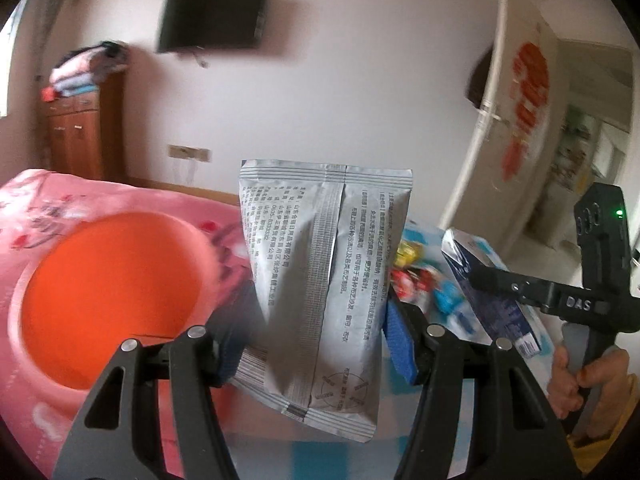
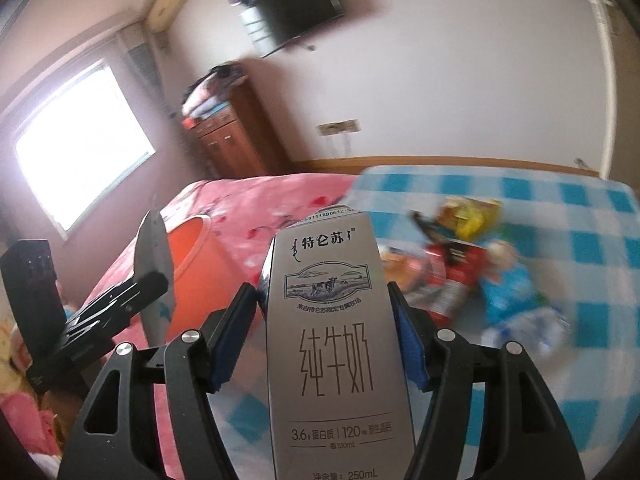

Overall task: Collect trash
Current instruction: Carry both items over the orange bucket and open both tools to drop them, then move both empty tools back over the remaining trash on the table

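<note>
My left gripper is shut on a silver foil pouch with printed text, held upright in the air. An orange bin stands on the pink bedspread just left of it. My right gripper is shut on a grey milk carton marked 250mL. The right gripper with its carton shows at the right of the left wrist view. The left gripper with the pouch edge-on shows at the left of the right wrist view, beside the bin.
Several wrappers, a red packet and a blue packet lie on the blue-checked cloth. A pink bedspread, a wooden cabinet, a wall television and an open door surround the spot.
</note>
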Demonstrator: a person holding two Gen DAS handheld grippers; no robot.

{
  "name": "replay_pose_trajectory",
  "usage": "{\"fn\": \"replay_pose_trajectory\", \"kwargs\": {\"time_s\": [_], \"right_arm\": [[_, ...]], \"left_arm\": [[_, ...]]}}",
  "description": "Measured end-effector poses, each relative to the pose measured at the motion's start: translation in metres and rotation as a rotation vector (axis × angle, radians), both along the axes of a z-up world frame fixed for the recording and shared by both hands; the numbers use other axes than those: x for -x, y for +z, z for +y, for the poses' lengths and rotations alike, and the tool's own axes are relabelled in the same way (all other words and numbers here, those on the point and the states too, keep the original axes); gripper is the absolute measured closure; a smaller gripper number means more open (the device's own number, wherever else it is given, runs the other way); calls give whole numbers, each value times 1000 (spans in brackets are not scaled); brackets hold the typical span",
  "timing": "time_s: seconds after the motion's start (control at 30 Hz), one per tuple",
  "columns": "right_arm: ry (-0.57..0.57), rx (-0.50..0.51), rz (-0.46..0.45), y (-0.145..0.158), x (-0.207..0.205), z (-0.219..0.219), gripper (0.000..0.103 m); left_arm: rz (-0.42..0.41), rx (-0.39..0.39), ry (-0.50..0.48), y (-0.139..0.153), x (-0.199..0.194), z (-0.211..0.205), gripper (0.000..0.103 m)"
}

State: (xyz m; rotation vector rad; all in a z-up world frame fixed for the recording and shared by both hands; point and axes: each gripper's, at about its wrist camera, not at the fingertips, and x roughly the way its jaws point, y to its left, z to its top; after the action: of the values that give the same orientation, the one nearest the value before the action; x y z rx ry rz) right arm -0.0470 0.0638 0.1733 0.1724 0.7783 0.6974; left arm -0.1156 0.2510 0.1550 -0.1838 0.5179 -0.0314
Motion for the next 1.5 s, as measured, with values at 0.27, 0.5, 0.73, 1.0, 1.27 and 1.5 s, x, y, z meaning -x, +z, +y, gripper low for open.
{"fn": "replay_pose_trajectory", "kwargs": {"time_s": [0.27,0.5,0.73,1.0,1.27,1.5], "right_arm": [[186,-41,14,21,-12,105,37],[273,-92,16,32,-23,175,37],[317,-129,70,31,-33,227,36],[263,-142,115,13,-44,219,14],[121,-89,11,7,-34,159,14],[49,10,-42,-12,-18,122,14]], "left_arm": [[-7,35,170,12,15,65,42],[10,81,268,4,19,101,42],[64,88,314,-11,15,117,37],[93,76,345,-29,15,116,14],[100,1,356,-28,9,101,14],[99,-70,377,-16,4,82,13]]}}
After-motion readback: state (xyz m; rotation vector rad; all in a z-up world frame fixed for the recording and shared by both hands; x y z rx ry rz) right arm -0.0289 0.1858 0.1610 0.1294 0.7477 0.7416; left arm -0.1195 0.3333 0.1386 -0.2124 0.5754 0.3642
